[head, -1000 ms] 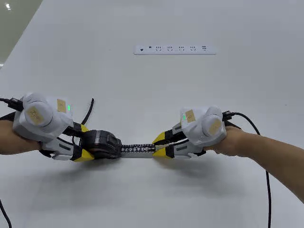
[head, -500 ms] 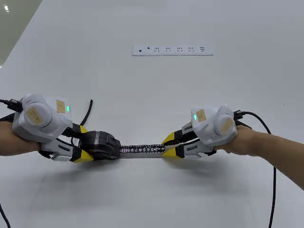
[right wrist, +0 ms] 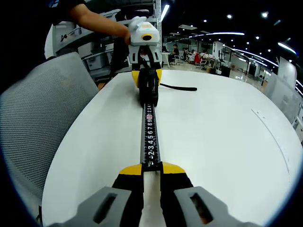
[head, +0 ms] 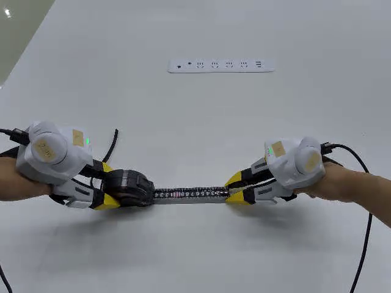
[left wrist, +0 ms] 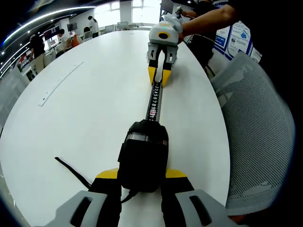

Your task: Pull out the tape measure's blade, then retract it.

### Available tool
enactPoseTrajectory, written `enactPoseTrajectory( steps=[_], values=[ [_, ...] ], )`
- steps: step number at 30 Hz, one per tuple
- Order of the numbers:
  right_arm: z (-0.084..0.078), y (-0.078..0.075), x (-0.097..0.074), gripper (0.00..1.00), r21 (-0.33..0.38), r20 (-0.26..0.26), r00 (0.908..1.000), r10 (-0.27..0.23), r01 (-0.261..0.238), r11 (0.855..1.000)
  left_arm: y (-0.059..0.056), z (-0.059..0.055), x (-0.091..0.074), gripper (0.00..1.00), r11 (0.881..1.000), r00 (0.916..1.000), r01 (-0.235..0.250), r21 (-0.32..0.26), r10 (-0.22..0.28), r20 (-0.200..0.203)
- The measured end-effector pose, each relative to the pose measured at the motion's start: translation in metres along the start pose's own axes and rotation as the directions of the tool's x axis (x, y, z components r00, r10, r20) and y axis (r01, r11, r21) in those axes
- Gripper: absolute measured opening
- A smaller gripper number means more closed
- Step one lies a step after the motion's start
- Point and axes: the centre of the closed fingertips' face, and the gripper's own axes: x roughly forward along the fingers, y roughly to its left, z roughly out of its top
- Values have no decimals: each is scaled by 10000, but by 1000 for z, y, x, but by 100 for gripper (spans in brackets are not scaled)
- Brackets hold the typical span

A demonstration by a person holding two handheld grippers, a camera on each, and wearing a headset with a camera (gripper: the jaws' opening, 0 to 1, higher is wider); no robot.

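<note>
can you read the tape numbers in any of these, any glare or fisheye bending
Head view: soft even light, faint shadows on the table, blade numerals tiny, barely legible. Right gripper view: numerals sharp near the jaws, table edges bowed by the fisheye. Left gripper view: same bowing, the black tape measure case dark with little detail.

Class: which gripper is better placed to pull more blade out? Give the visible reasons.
Right. The right gripper is shut on the blade at its free end, with bare table beyond it; the left gripper clamps the tape measure case, likely best as the anchor.
</note>
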Motion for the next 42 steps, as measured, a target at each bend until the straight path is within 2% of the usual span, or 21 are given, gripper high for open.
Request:
enactPoseTrajectory(
  steps=[11, 23, 29, 34, 42],
  values=[
    [-13, -1, -15, 9, 63, -195, 9998, -85, 86, 9999, 0, 0, 0, 29, 10000, 10000, -8, -31, 8, 1],
    [-39, -5, -45, 9, 178, -687, 9970, -344, 357, 9992, 0, 2, 2, 29, 10000, 10000, 32, -57, -32, -1],
    [-45, -1, -59, 9, 307, -893, 9945, -542, 571, 9979, 0, 2, 2, 29, 10000, 10000, 47, -47, -47, -40],
    [-46, 0, -63, 10, 317, -980, 9934, -595, 629, 9975, 0, 2, 1, 29, 10000, 10000, 39, -46, -40, -76],
    [-44, 3, -61, 11, 354, -1181, 9917, -511, 556, 9978, 0, 2, 1, 30, 10000, 9999, 65, -65, -65, -125]
  ],
)
